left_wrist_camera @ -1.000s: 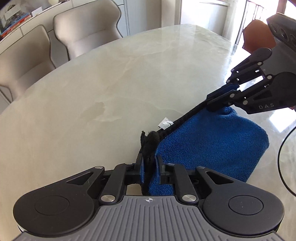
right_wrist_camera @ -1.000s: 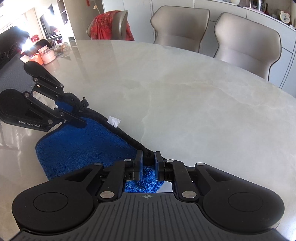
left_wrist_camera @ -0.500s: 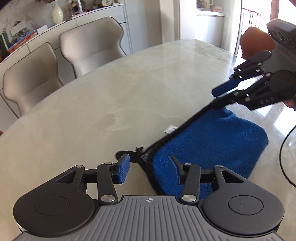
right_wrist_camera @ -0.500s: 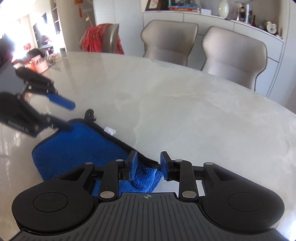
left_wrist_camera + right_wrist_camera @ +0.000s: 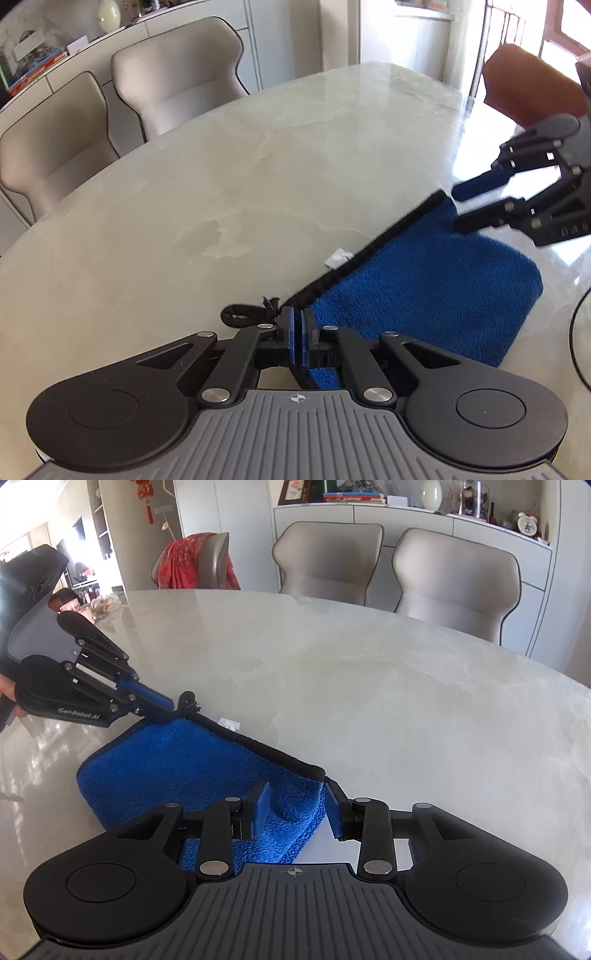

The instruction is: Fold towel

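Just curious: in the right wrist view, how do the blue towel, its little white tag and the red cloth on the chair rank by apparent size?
1. blue towel
2. red cloth, though farther away
3. white tag

Pale, glossy marble desk (image 5: 229, 173) with a rounded edge, catching window glare at one end. Lying flat on it: a folded blue towel (image 5: 436, 291) with black edging, small white tag (image 5: 337, 257) and black loop (image 5: 243, 314) resting on the stone just beside that edging.

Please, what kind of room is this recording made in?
Most likely a home dining room: a large marble-look table, upholstered dining chairs beside it, and a sideboard carrying a vase and ornaments behind.
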